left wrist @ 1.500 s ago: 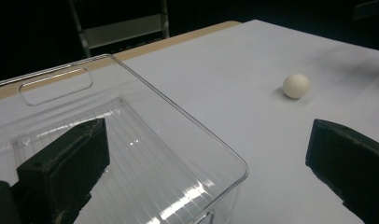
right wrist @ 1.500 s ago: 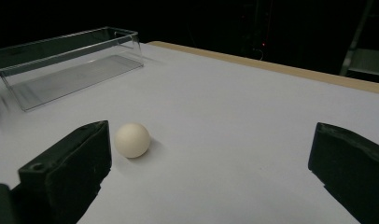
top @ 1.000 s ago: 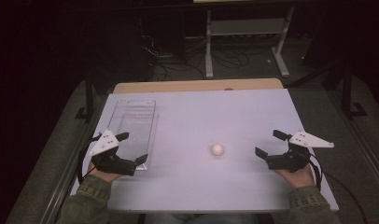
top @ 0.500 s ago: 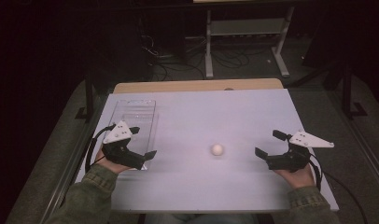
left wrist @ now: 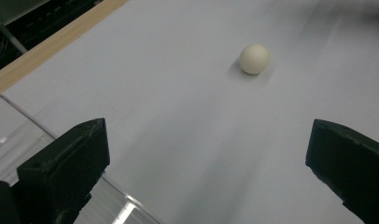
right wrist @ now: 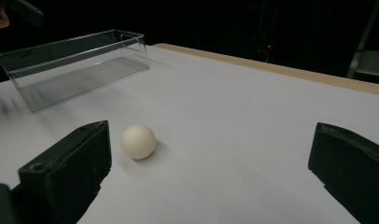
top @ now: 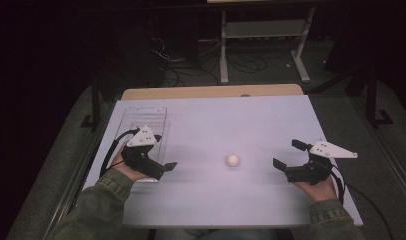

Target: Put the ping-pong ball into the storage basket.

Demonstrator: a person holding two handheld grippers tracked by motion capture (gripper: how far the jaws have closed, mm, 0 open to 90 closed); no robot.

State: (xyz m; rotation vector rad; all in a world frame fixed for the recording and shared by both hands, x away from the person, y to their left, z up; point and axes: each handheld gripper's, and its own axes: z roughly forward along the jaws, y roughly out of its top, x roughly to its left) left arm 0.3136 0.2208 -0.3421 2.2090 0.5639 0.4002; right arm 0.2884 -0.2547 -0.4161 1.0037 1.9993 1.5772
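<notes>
Since a moment earlier the left tool [top: 163, 165] had swung off the clear tray [top: 156, 112] toward the white ball [top: 233, 160], jaws spread, while the right tool [top: 287, 159] waited spread, ball mid-table [top: 251, 120] between them.

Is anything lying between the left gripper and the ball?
No. In the high view, bare tabletop runs from the left gripper to the ball.
</notes>
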